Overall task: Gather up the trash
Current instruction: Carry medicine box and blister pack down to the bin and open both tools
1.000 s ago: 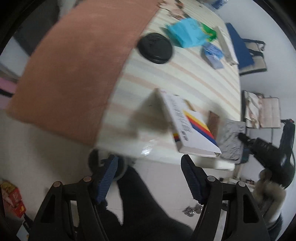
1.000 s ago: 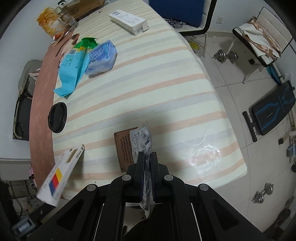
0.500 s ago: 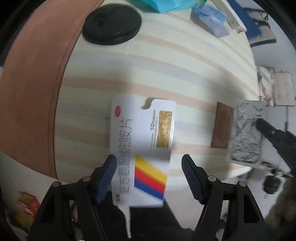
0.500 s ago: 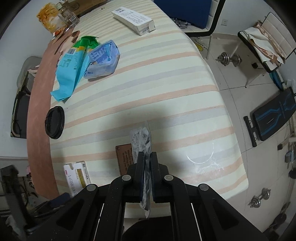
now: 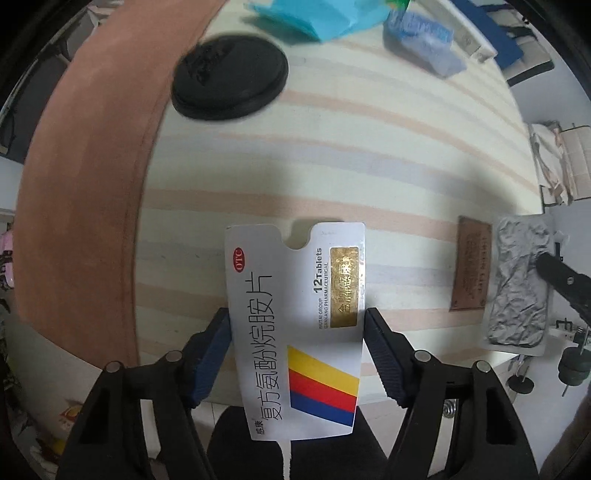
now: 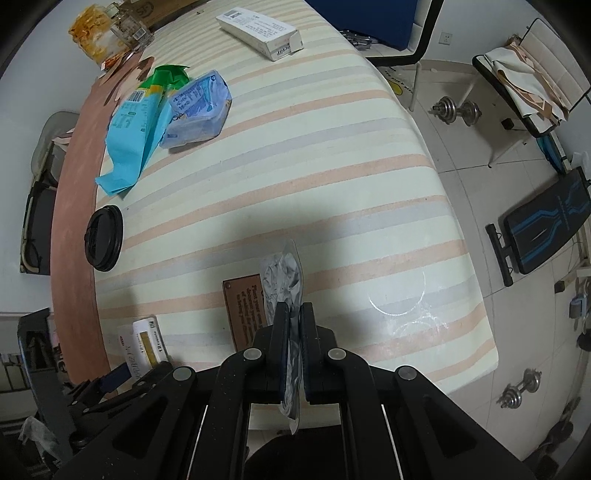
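A white medicine box (image 5: 295, 332) with yellow, red and blue stripes lies flat at the striped table's (image 5: 369, 166) near edge. My left gripper (image 5: 295, 317) points down over it, its jaws closing, and both blue pads touch the box's long sides. In the right wrist view the box (image 6: 142, 347) shows at the lower left. My right gripper (image 6: 294, 308) is shut on a crumpled silver blister pack (image 6: 284, 277), held on edge just above the table. The left wrist view shows that pack (image 5: 517, 291) at the far right.
A brown plaque (image 6: 243, 310) lies beside the blister pack. Farther back are a black cup lid (image 6: 103, 243), a teal wrapper (image 6: 129, 147), a blue tissue pack (image 6: 197, 110) and a long white carton (image 6: 260, 31). Dumbbells (image 6: 456, 109), a chair and a bench stand on the floor at the right.
The left gripper came in from off the table edge and dropped over the medicine box. Its jaws then narrowed from a clear gap to touching the box's sides. The right gripper stayed put.
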### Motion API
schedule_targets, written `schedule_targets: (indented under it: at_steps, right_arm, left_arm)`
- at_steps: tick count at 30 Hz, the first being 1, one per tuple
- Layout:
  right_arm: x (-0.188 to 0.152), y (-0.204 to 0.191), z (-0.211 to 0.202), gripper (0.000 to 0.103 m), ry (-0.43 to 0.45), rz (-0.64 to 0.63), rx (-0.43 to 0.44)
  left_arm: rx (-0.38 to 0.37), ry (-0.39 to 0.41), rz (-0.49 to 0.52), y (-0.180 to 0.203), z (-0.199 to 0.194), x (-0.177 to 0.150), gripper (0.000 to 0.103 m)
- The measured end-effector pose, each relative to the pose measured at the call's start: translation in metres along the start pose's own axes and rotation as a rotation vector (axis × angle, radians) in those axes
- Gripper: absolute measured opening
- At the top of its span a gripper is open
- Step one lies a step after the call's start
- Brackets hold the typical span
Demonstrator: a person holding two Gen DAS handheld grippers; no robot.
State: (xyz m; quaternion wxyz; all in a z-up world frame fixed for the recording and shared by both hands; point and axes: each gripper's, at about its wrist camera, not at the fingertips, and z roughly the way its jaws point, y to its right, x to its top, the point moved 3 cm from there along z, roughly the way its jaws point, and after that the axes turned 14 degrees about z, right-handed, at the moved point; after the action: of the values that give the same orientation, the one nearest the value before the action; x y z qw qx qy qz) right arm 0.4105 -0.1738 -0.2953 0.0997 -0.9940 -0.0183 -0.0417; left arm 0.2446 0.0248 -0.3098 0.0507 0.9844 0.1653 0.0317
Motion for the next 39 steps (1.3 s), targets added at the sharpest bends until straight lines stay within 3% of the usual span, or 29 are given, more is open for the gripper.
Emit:
schedule_targets:
  at_steps: [6, 10, 17, 21, 27, 32, 34, 36, 38, 39]
  right_arm:
    - [-0.013, -0.005, -0.018, 0.006, 0.020, -0.016, 0.041]
    - [-0.038, -0.010, -0.037, 0.006, 0.049, -0.036, 0.078]
    - [-0.122, -0.004, -0.064, 0.006, 0.076, 0.011, 0.128]
    - [-0.185, 0.010, -0.051, 0.006, 0.032, 0.060, 0.126]
    - [-0.274, 0.039, 0.049, 0.006, -0.120, 0.145, 0.093]
    - [-0.317, 0.062, 0.168, 0.006, -0.244, 0.225, 0.112]
    - [-0.330, 0.073, 0.216, 0.006, -0.269, 0.249, 0.106]
    - [-0.341, 0.082, 0.281, 0.006, -0.336, 0.259, 0.137]
    - [-0.348, 0.091, 0.333, 0.007, -0.369, 0.261, 0.133]
    - [-0.351, 0.095, 0.355, 0.010, -0.384, 0.247, 0.126]
  left_arm:
    - [0.033, 0.123, 0.041, -0.007, -0.048, -0.012, 0.069]
    - [0.036, 0.205, 0.085, -0.009, -0.079, -0.036, 0.069]
    - [-0.050, 0.274, 0.114, -0.015, -0.097, -0.087, 0.069]
    - [-0.116, 0.236, 0.104, -0.025, -0.073, -0.118, 0.069]
    - [-0.164, 0.070, 0.037, -0.063, 0.027, -0.173, 0.069]
    - [-0.172, -0.033, -0.024, -0.091, 0.144, -0.196, 0.070]
    - [-0.174, -0.040, -0.052, -0.100, 0.182, -0.201, 0.070]
    - [-0.171, -0.048, -0.077, -0.109, 0.226, -0.209, 0.078]
    - [-0.151, -0.053, -0.086, -0.115, 0.266, -0.213, 0.101]
    - [-0.136, -0.058, -0.079, -0.117, 0.285, -0.215, 0.103]
